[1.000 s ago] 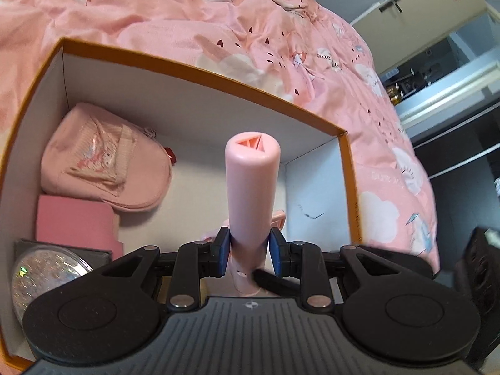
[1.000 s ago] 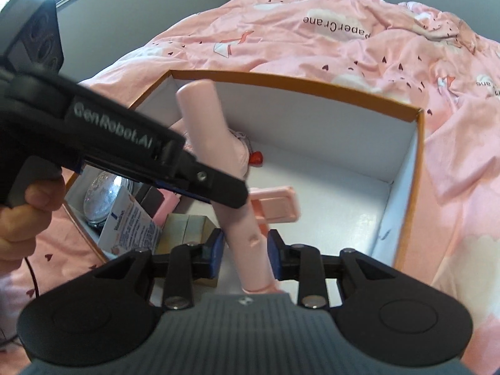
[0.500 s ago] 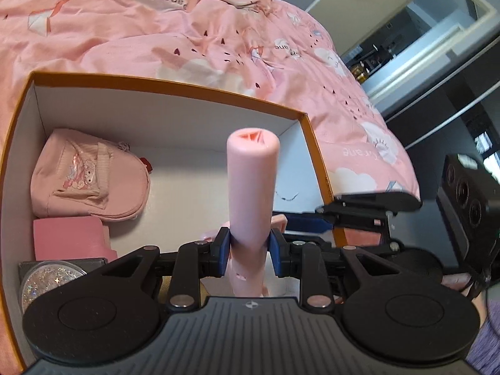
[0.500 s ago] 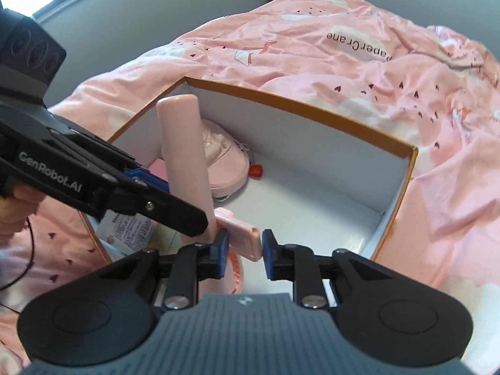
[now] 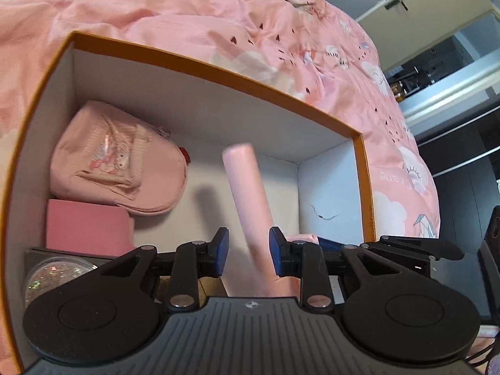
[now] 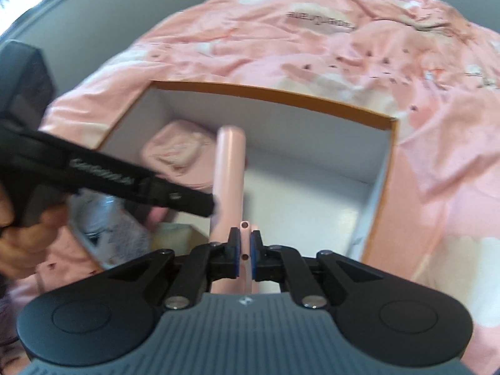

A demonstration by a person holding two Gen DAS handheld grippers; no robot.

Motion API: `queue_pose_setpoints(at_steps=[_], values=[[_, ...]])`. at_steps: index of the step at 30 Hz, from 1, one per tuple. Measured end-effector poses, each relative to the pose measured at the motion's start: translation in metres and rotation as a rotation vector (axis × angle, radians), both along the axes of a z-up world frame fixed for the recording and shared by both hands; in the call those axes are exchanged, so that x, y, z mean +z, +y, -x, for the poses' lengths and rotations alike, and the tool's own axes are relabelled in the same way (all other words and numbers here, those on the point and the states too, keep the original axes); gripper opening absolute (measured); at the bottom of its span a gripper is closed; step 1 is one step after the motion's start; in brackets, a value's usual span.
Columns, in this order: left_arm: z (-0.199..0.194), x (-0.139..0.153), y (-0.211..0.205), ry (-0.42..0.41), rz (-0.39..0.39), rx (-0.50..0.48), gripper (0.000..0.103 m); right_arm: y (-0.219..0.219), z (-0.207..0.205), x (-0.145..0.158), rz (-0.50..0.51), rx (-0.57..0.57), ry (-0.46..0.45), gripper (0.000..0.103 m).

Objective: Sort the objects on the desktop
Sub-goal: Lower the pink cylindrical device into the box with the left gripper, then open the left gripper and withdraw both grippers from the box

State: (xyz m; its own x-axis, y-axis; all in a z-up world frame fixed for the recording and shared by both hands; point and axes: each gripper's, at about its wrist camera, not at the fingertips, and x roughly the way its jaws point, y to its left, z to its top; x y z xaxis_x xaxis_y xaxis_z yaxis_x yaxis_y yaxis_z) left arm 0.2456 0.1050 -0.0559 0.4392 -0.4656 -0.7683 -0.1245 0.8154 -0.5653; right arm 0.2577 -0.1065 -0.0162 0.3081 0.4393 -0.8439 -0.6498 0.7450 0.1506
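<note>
A pink cylinder (image 5: pixel 247 206) with a flat pink tab at its base stands tilted over an orange-rimmed white box (image 5: pixel 218 65). My left gripper (image 5: pixel 248 251) is open, its blue pads either side of the cylinder with a gap on the left. My right gripper (image 6: pixel 244 248) is shut on the thin pink tab (image 6: pixel 244 228) at the cylinder's base; the cylinder (image 6: pixel 229 168) rises in front of it. The left gripper's arm (image 6: pixel 109 181) crosses the right wrist view from the left.
Inside the box lie a pink pouch (image 5: pixel 115 168), a pink block (image 5: pixel 86 229), a glittery round item (image 5: pixel 53 276) and a small beige box (image 6: pixel 175 236). A pink quilt (image 5: pixel 156 15) surrounds the box. A dark doorway (image 5: pixel 453 62) is at right.
My left gripper opened and let go of the cylinder, which now leans. My right gripper closed tighter on the pink tab and holds the piece.
</note>
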Motion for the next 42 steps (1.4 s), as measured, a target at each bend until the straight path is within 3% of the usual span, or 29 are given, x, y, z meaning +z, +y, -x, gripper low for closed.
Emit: queue_pose_setpoints(at_steps=[3,7,12,17,22,25,29,31,38,42], values=[[0.007,0.008,0.0,-0.021,-0.017,0.001,0.032,0.006,-0.004,-0.003,0.081,-0.051,-0.008,0.006],[0.017,0.022,-0.007,-0.057,-0.085,-0.033,0.033,0.018,-0.003,-0.009,0.215,-0.095,-0.08,0.006],[0.034,0.037,-0.008,-0.106,-0.11,-0.042,0.033,0.029,-0.002,-0.02,0.345,-0.129,-0.173,0.007],[0.044,0.042,-0.002,-0.125,-0.077,-0.024,0.033,0.033,-0.004,-0.025,0.368,-0.105,-0.159,0.008],[0.05,0.044,0.004,-0.137,-0.062,-0.004,0.033,0.038,-0.006,-0.03,0.32,-0.063,-0.055,0.01],[0.053,0.044,0.008,-0.14,-0.054,0.004,0.033,0.044,-0.004,-0.03,0.325,-0.032,-0.067,0.011],[0.053,0.044,0.012,-0.146,-0.049,0.011,0.033,0.044,-0.007,-0.015,0.229,-0.003,-0.024,0.027],[0.052,0.044,0.013,-0.144,-0.051,0.015,0.033,0.047,-0.011,-0.008,0.207,-0.001,-0.033,0.028],[0.052,0.041,0.014,-0.135,-0.058,0.023,0.033,0.071,-0.034,-0.036,0.368,0.042,-0.045,0.027],[0.051,0.039,0.015,-0.128,-0.057,0.022,0.033,0.081,-0.031,-0.055,0.481,0.106,-0.113,0.026]])
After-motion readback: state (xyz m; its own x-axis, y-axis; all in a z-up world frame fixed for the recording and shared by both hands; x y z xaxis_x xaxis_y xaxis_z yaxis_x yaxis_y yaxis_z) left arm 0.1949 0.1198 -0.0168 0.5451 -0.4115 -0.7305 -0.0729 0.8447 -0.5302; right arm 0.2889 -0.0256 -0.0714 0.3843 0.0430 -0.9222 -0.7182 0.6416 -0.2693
